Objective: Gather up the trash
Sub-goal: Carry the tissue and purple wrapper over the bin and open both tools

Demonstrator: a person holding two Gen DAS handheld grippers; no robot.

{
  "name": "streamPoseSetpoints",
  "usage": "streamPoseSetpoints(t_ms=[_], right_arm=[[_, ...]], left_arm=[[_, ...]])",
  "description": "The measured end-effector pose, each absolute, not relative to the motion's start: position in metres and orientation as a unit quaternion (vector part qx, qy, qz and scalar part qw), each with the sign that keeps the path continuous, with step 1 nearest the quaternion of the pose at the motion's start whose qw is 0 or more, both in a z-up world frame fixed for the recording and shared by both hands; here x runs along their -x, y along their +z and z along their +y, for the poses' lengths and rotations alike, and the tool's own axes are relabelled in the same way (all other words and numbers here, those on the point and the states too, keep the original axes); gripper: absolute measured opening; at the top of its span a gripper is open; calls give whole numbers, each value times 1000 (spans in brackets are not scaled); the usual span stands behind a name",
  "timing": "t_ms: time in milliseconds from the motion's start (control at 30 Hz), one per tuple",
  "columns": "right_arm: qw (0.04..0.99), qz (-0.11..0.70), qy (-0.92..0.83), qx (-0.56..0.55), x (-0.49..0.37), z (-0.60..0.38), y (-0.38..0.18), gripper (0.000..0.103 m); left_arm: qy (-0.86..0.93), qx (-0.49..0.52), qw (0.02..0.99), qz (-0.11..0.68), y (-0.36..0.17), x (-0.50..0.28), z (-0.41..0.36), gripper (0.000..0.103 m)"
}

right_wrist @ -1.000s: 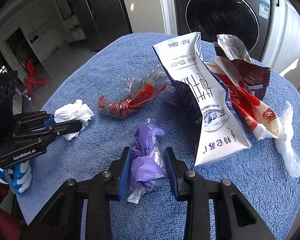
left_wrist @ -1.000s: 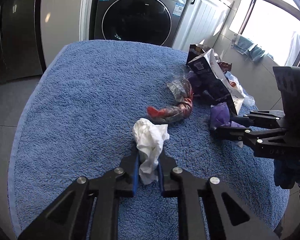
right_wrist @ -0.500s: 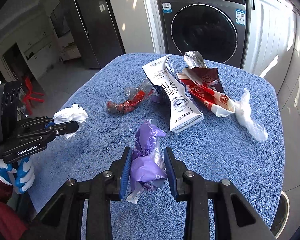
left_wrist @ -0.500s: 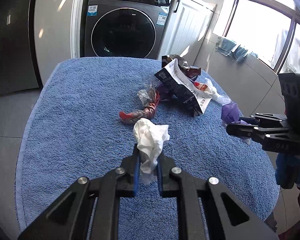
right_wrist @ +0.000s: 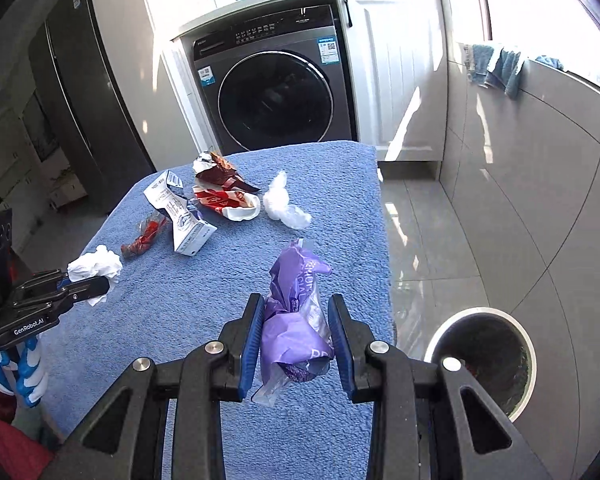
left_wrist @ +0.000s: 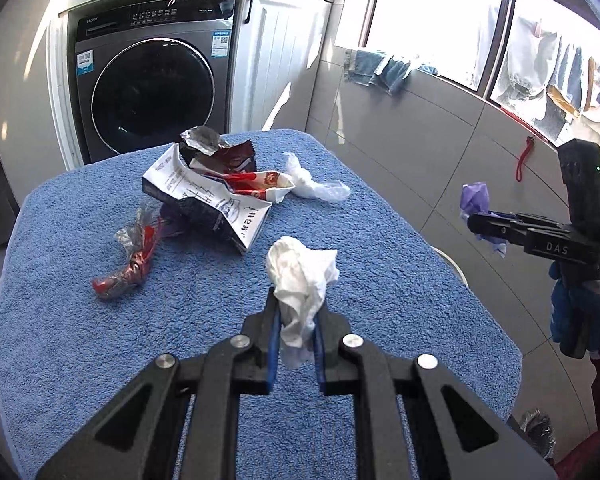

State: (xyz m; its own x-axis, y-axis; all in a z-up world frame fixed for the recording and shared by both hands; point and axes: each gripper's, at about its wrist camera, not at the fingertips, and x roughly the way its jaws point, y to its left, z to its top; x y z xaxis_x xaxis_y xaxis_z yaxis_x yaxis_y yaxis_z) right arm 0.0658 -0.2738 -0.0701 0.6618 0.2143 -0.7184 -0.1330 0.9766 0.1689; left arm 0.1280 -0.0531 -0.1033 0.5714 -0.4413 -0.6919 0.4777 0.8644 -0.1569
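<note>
My left gripper (left_wrist: 296, 320) is shut on a crumpled white tissue (left_wrist: 302, 276) and holds it above the blue-towelled table (left_wrist: 100, 352). My right gripper (right_wrist: 296, 320) is shut on a crumpled purple wrapper (right_wrist: 294, 320), held near the table's right edge. It also shows in the left wrist view (left_wrist: 476, 222), off the table's right side. A round bin (right_wrist: 486, 364) with a white rim stands on the floor to the lower right. On the table lie a red twisted wrapper (left_wrist: 130, 262), a flattened milk carton (left_wrist: 212, 204), a dark snack bag (left_wrist: 220, 156) and a clear plastic bag (left_wrist: 316, 184).
A front-loading washing machine (right_wrist: 276, 92) and a white cabinet (right_wrist: 396, 72) stand behind the table. A dark fridge (right_wrist: 80, 92) is at the far left. Tiled floor (right_wrist: 460, 240) lies right of the table, below a sunlit window ledge with hanging cloths (right_wrist: 496, 66).
Both grippers have lifted and pulled back from the trash pile with their loads. The right gripper has swung right, bringing the floor bin into its view.
</note>
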Motion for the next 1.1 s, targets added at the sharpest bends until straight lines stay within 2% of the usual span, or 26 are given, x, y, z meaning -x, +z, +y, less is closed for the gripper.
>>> streamPoseSetpoints(t_ms=[267,467,767,1000,1100], right_arm=[[916,393,6,-81,-41,-365,-78,31],[906,409,-38,-106,-40,-421,-110,31],[876,449,-79,-155,-47,-490,-170,31],[854,480,-95,-178,-60,-521,-211,33],[846,492,-103,-180,-64,-529,-224,34]], left_arm=[[-322,-94,865,374,-88,-143,-158,13],[-369,-142,834,386,-95,-158,-258,13],[-408,-186,778,440,-141,-191,-386,13],[-407,-206,748,482,-186,-214,-448,16],[-405,-202,740,497,-198,-220,-462,23]])
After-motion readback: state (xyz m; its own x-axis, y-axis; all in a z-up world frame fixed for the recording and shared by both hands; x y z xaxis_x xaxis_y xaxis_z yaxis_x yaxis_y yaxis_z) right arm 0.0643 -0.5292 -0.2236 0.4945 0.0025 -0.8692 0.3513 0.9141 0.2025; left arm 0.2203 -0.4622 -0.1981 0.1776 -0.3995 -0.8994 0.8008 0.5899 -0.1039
